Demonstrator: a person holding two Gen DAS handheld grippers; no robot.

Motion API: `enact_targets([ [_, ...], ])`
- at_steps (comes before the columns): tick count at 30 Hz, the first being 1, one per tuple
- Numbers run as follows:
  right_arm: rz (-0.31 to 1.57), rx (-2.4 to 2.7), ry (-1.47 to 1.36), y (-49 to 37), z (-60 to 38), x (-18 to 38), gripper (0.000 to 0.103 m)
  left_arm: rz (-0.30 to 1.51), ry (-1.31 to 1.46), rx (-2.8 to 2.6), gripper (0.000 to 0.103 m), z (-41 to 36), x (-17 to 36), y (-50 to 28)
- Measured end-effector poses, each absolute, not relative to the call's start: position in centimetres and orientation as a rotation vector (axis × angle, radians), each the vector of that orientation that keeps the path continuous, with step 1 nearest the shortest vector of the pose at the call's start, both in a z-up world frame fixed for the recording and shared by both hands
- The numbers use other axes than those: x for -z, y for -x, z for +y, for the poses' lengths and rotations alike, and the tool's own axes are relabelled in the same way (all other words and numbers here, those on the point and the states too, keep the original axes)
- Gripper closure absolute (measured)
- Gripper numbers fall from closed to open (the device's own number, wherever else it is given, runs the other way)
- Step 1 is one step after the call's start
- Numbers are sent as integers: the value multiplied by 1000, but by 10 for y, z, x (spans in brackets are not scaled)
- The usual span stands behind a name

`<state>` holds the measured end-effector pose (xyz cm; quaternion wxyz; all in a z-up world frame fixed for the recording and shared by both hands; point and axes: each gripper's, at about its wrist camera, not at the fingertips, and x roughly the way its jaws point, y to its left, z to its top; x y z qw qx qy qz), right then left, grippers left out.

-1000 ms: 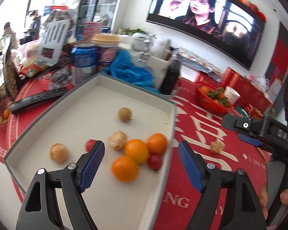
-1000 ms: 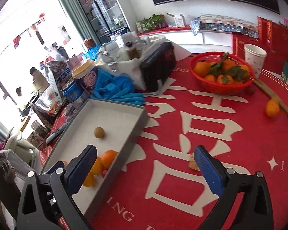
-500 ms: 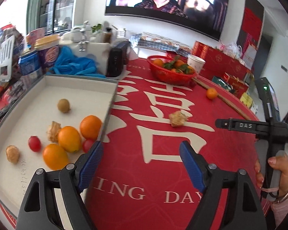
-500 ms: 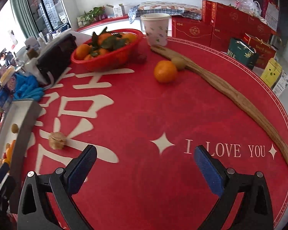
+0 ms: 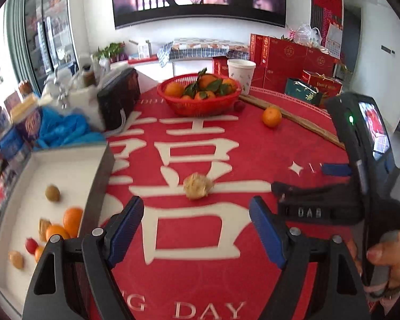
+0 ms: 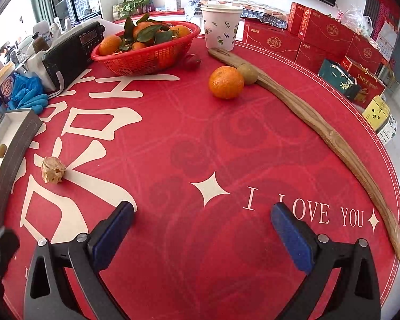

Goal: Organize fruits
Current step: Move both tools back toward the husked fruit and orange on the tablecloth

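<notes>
A grey-rimmed white tray (image 5: 98,176) at the left holds several oranges, small red fruits and brown fruits. A papery tan fruit (image 5: 197,186) lies on the red table, just ahead of my open, empty left gripper (image 5: 197,221); it also shows in the right wrist view (image 6: 52,170). A loose orange (image 6: 226,82) and a small brown fruit (image 6: 247,73) lie far ahead of my open, empty right gripper (image 6: 202,229). The right gripper's body shows in the left wrist view (image 5: 360,165).
A red basket (image 6: 146,56) of leafy oranges, a paper cup (image 6: 220,26), a black radio (image 6: 72,53) and a blue cloth (image 6: 26,93) stand at the back. A long wooden stick (image 6: 320,128) runs along the right. Red boxes stand beyond the table edge.
Both grippers have swung right, away from the tray. The left now faces the papery fruit on the table; the right faces the loose orange. Both stayed open.
</notes>
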<state>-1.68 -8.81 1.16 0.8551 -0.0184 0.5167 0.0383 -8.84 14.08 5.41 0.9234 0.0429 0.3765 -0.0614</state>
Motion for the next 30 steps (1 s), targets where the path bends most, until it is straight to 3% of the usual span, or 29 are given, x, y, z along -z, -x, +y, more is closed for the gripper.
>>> enact_targets([
  [10, 1077, -69, 34, 16, -85, -12, 0, 866, -5, 156, 19, 146, -29, 70],
  [30, 1078, -51, 25, 13, -84, -12, 0, 870, 13, 160, 19, 148, -31, 70],
])
